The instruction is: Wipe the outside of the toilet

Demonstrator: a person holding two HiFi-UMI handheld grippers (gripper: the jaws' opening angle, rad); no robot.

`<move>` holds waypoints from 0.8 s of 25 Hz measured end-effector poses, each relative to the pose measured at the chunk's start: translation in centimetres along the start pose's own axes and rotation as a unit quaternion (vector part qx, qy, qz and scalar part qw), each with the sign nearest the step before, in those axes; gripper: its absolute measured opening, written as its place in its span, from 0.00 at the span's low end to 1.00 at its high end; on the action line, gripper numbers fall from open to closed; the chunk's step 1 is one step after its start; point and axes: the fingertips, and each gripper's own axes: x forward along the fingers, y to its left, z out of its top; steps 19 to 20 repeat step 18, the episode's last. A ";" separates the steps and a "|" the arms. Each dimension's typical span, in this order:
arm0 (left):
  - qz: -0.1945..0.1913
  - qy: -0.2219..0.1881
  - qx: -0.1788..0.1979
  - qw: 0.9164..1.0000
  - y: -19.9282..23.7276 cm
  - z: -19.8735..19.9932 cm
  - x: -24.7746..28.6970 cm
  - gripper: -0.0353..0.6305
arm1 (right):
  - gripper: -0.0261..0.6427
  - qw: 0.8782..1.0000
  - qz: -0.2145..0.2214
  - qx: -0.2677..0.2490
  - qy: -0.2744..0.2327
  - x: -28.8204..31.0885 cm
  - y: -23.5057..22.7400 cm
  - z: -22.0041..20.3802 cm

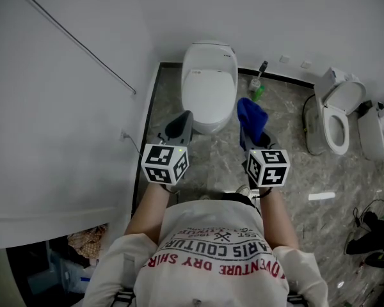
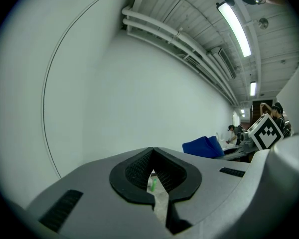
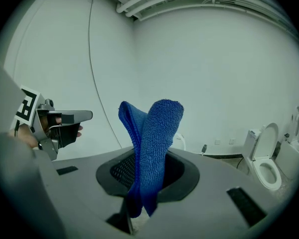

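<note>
Our right gripper (image 1: 255,135) jaws clamp blue microfibre cloth (image 3: 152,148); left gripper (image 1: 181,125) jaws together, empty. Ahead of jaws, apart, white ceramic toilet (image 1: 209,85): pre- or post-wipe, we can't settle.

The grey plastic body of the left gripper (image 2: 152,178) is filling the bottom of its own view. Through the slit between its jaws only a sliver of marbled grey floor (image 2: 160,203) and a small green-and-white thing (image 2: 153,183), too small to name, are showing. Distant people (image 2: 276,114) at that view's right are too small to make out.

In the right gripper view the folded blue terry cloth (image 3: 149,153) is covering nearly all of the closed white oval toilet (image 3: 181,141), leaving only a bit of rim.

In the head view a white ceramic fixture (image 1: 376,132) is being cut off by the right edge. A dark tangle of things (image 1: 371,235) below it is too dim to tell.
</note>
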 end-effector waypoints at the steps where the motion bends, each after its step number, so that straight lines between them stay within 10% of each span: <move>1: -0.001 0.000 0.000 1.000 -0.1 0.0 0.1 0.06 | 0.15 1.000 -0.001 0.001 -0.001 0.0 -0.1 0.0; 20: -0.001 0.002 -0.002 1.000 0.2 -0.2 1.3 0.06 | 0.15 1.000 0.004 -0.001 0.008 1.3 -0.9 0.6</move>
